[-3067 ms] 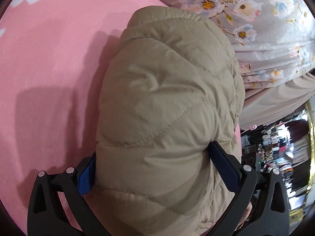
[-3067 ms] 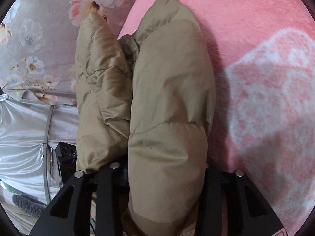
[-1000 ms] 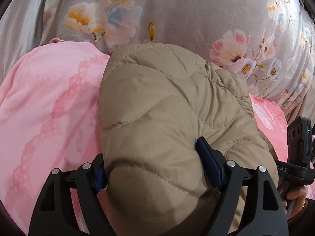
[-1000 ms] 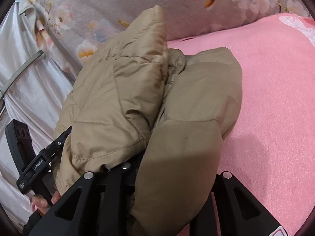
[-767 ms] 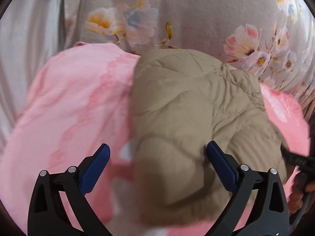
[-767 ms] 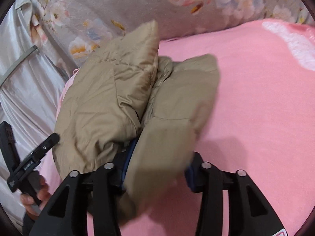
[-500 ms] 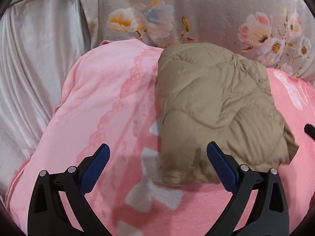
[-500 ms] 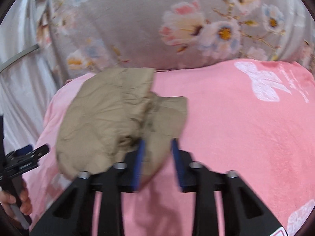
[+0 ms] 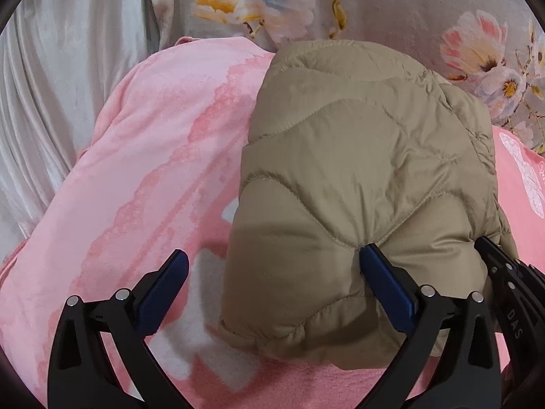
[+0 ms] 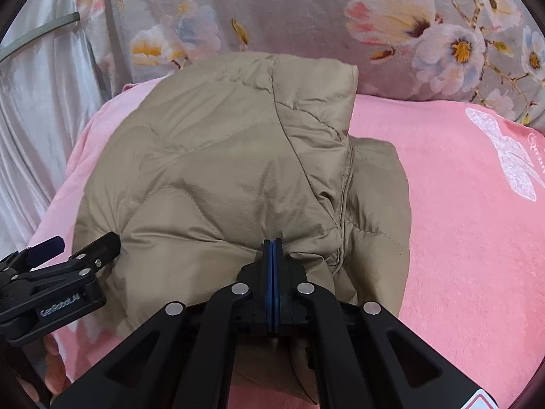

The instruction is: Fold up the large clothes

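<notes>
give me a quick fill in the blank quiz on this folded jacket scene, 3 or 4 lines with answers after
1. The folded puffy jacket is ____ in colour.
2. The jacket lies on a ____ blanket.
3. The right tool has its blue pads pressed ____, with no fabric between them.
4. Behind the jacket lies grey fabric printed with ____.

Missing words: tan; pink; together; flowers

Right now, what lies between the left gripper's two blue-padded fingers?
In the left wrist view, pink blanket and the tan quilted jacket's near corner; the left gripper is open.
</notes>
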A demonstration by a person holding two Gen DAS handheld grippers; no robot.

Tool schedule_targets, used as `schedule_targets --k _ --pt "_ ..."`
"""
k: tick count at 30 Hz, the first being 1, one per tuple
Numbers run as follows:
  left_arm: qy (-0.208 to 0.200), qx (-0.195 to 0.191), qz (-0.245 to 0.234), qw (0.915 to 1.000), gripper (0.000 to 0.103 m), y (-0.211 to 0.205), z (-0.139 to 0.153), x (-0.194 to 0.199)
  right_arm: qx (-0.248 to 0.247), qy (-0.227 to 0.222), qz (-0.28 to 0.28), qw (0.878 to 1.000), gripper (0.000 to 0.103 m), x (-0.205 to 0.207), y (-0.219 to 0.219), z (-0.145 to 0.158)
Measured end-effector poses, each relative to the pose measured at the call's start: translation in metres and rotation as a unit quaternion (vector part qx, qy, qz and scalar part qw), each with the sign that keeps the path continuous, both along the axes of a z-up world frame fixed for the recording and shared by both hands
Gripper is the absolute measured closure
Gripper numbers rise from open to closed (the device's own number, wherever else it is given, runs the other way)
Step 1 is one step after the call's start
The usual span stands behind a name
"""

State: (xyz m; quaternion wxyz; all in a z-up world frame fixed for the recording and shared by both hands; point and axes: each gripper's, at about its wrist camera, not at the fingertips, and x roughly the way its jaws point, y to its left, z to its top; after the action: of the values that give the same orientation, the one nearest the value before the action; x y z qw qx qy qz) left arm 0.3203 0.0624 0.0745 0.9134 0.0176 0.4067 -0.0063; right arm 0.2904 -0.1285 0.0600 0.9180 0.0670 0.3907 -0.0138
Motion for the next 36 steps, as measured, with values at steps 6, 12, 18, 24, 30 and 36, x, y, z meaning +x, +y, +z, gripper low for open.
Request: schedule_targets --k 6,12,18,24,30,36 --pt "-0.009 0.007 -0.003 0.9999 0.005 -0.01 -0.011 0.006 0.003 0.005 -0.005 1.0 0.103 0.017 -0.006 -0.016" --pt "-0.012 -0.001 -0.008 0.9999 0.005 -0.01 -0.019 0.011 -0.005 0.0 -0.005 1.0 0.103 0.024 -0.005 -0.025" --pt "-0.026 0.007 -0.01 0.9996 0.005 -0.011 -0.025 0.01 -0.024 -0.008 -0.009 1.0 0.103 0.023 0.001 -0.027" --pt "-0.036 0.015 -0.009 0.9992 0.005 -0.014 -0.028 0.008 -0.022 -0.011 -0.01 1.0 0.103 0.023 0.001 -0.027" --pt "-0.06 0.046 -0.002 0.9971 0.005 -0.023 -0.03 0.002 -0.02 -0.011 -0.01 1.0 0.103 0.023 0.001 -0.028" --pt "-0.059 0.055 -0.002 0.9968 0.005 -0.023 -0.026 -0.003 0.011 -0.014 -0.03 0.999 0.103 0.001 -0.008 -0.01"
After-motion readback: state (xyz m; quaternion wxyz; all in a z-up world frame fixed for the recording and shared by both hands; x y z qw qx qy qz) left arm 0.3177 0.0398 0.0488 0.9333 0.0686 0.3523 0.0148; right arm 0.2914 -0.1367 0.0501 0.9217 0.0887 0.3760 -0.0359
